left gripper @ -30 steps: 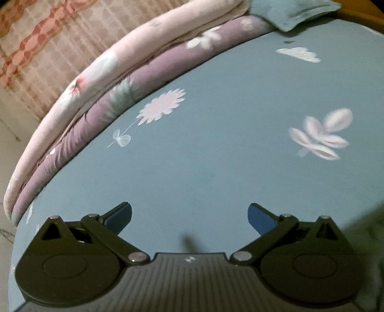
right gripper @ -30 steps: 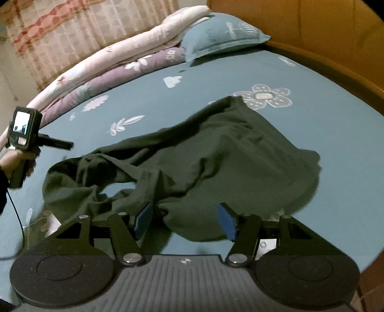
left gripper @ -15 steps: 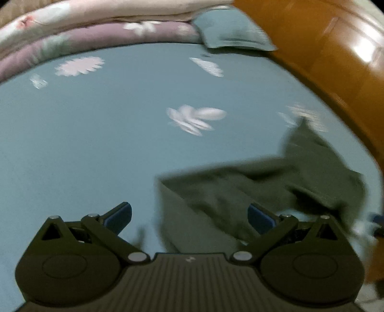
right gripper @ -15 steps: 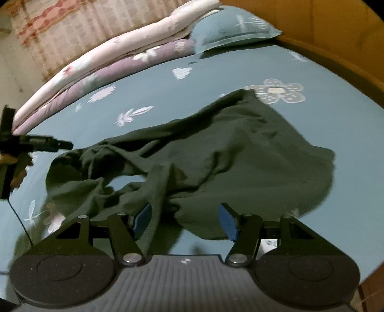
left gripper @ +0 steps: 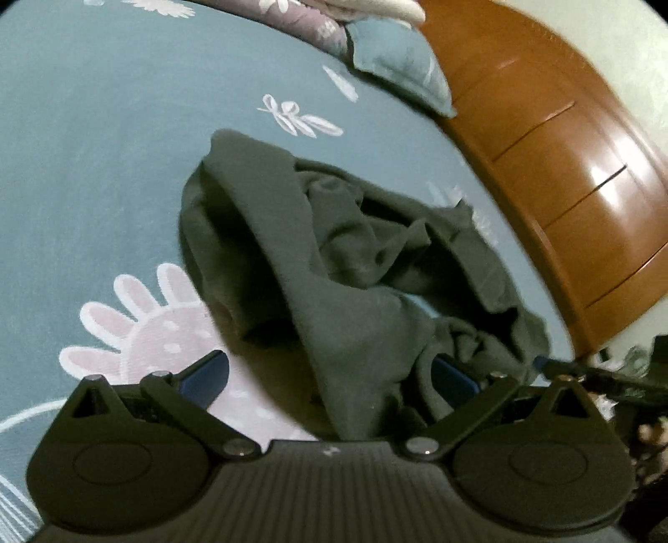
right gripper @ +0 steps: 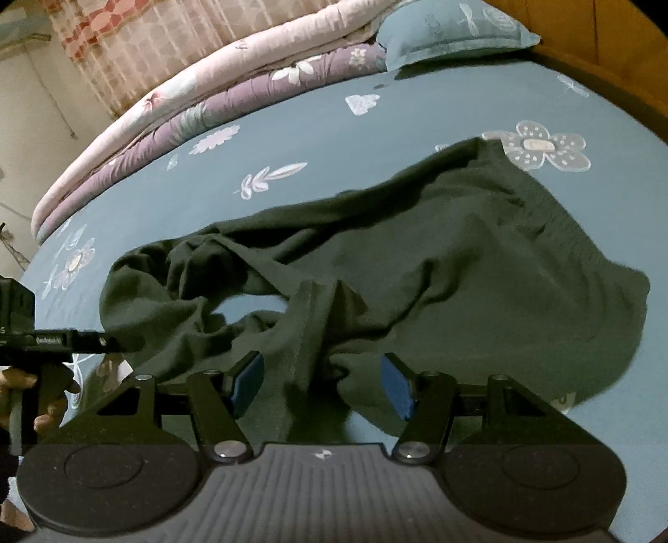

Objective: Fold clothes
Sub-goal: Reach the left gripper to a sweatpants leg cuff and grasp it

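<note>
Dark garment [right gripper: 417, 259] crumpled on the bed [right gripper: 334, 125], long axis running across in front of my right tongs [right gripper: 321, 382]. Both tongs gape, gripping nothing; a fold sits between the right pair, left tongs [left gripper: 330, 376] at its end.

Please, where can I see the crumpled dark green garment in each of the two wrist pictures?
Left wrist: the crumpled dark green garment fills the centre, running down between the open fingers.
Right wrist: it spreads across the middle, from centre-left to right.
Shared landmark: the teal floral pillow at the top.
</note>
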Motion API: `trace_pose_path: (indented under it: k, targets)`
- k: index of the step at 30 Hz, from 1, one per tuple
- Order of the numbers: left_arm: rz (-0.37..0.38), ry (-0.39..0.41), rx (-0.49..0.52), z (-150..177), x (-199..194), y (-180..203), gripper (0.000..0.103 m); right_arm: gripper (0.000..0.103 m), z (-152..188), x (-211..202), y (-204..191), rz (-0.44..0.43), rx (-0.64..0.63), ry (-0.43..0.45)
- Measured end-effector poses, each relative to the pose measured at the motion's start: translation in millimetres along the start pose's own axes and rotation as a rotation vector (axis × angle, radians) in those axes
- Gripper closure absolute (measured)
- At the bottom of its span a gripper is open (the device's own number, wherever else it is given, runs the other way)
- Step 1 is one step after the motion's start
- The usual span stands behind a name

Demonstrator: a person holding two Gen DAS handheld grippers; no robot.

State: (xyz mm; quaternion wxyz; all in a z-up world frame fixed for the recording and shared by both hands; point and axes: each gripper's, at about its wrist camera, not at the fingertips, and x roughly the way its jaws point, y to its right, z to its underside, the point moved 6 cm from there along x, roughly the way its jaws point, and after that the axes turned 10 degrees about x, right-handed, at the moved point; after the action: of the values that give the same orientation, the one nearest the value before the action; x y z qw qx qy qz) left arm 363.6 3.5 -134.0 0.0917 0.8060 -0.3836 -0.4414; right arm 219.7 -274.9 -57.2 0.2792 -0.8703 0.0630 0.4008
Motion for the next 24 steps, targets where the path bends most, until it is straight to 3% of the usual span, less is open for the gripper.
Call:
trace_pose_path:
  k: [6,10,12,14,18,20,24]
  targets:
    - [0.037,0.053,-0.05,0,-7,2,0.003,0.035,3,3,14,0.004,0.037,-0.013]
    - [0.121,0.073,-0.035,4,9,15,0.006,0.035,3,2,18,0.004,0.04,-0.014]
    - [0.136,0.138,-0.075,6,11,10,0.007,0.035,4,3,20,0.007,0.04,-0.017]
    - [0.135,0.181,-0.11,6,10,4,0.014,0.035,4,3,21,0.011,0.04,-0.02]
    - [0.119,0.19,-0.092,10,7,-6,0.031,0.035,4,4,24,0.016,0.045,-0.025]
    - [0.112,0.166,-0.135,10,4,-10,0.05,0.035,4,5,25,0.017,0.046,-0.028]
    - [0.184,0.139,-0.075,10,5,12,0.049,0.035,3,4,24,0.014,0.028,-0.027]
